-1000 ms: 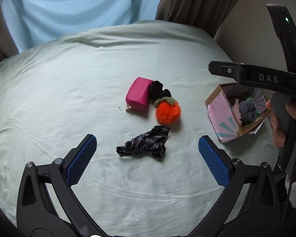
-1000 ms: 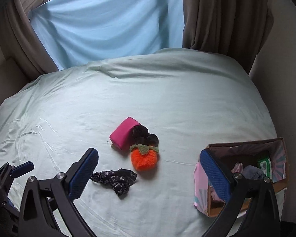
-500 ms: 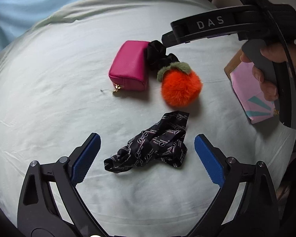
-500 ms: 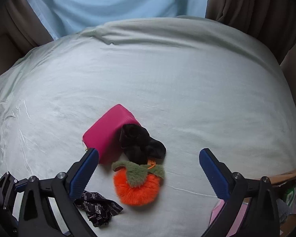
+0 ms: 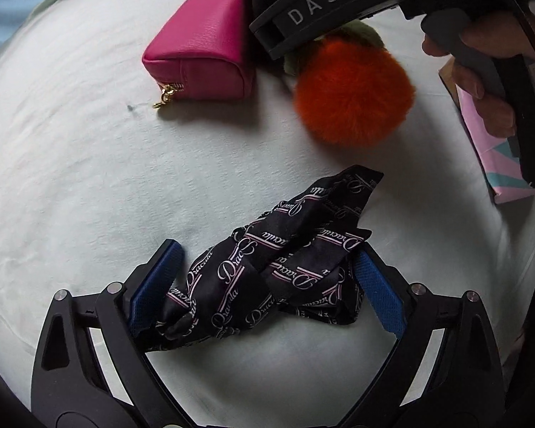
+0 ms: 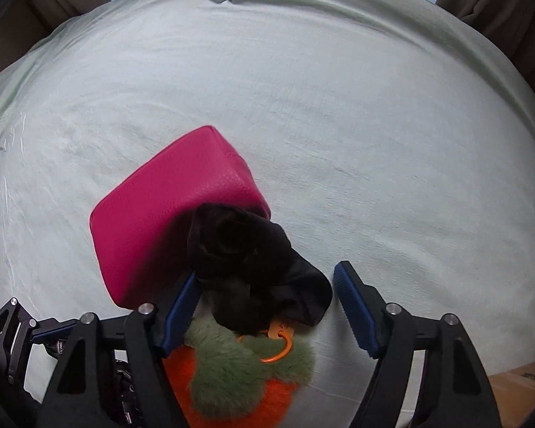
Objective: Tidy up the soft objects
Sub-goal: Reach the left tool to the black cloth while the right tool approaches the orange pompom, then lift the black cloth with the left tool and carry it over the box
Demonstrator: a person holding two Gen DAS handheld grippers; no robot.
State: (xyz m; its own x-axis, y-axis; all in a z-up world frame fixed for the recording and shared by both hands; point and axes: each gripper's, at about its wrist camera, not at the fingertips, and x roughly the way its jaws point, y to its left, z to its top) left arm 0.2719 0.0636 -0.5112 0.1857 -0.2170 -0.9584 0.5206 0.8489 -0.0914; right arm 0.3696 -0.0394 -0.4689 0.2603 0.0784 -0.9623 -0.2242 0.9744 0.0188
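Note:
A black scarf (image 5: 285,264) with pink and white lettering lies crumpled on the pale bed sheet (image 5: 71,178). My left gripper (image 5: 267,287) stands open astride it, a blue pad at each end of the cloth. A black scrunchie-like bundle (image 6: 253,260) rests against a pink zip pouch (image 6: 160,221) and on top of an orange furry pompom (image 6: 232,388) with a green leaf. My right gripper (image 6: 267,306) points down over the bundle with its jaws closing. The bundle sits between the pads, and a small gap shows at the right pad.
The right gripper's black frame (image 5: 310,3) and the hand (image 5: 488,96) holding it cross the top of the left wrist view, over the pompom (image 5: 353,92) and beside the pouch (image 5: 199,53). A pink patterned box (image 5: 492,149) stands at the right. Curtains hang behind the bed.
Both grippers have come down close to the bed. The left now straddles the scarf. The right has narrowed its jaws around the black bundle.

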